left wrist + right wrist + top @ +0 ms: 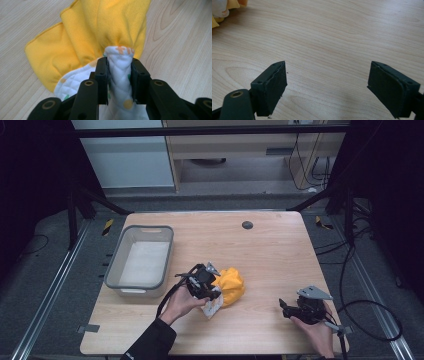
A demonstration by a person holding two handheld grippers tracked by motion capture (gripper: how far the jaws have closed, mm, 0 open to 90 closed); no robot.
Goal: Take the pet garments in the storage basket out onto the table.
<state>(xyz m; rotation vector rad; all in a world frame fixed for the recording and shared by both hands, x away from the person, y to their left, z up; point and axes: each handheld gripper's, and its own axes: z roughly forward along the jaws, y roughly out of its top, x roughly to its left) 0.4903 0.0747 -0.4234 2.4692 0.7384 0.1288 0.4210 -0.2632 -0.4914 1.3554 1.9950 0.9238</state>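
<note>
A bunched yellow cloth (232,282) with a white quilted, dotted lining lies near the middle of the wooden table (270,255). My left gripper (213,293) is at the cloth's left side, pointing right. In the left gripper view its jaws (119,62) pinch a raised fold of the white lining, with the yellow cloth (100,30) spreading out beyond them. My right gripper (285,308) rests near the front right of the table, apart from the cloth. Its jaws (327,77) stand wide open over bare wood, and a corner of the cloth (222,10) shows at the top left.
A grey plastic bin (112,270) stands at the table's left, close behind my left hand. A small black round disc (247,225) sits at the table's back edge. Cables trail on the floor to the right.
</note>
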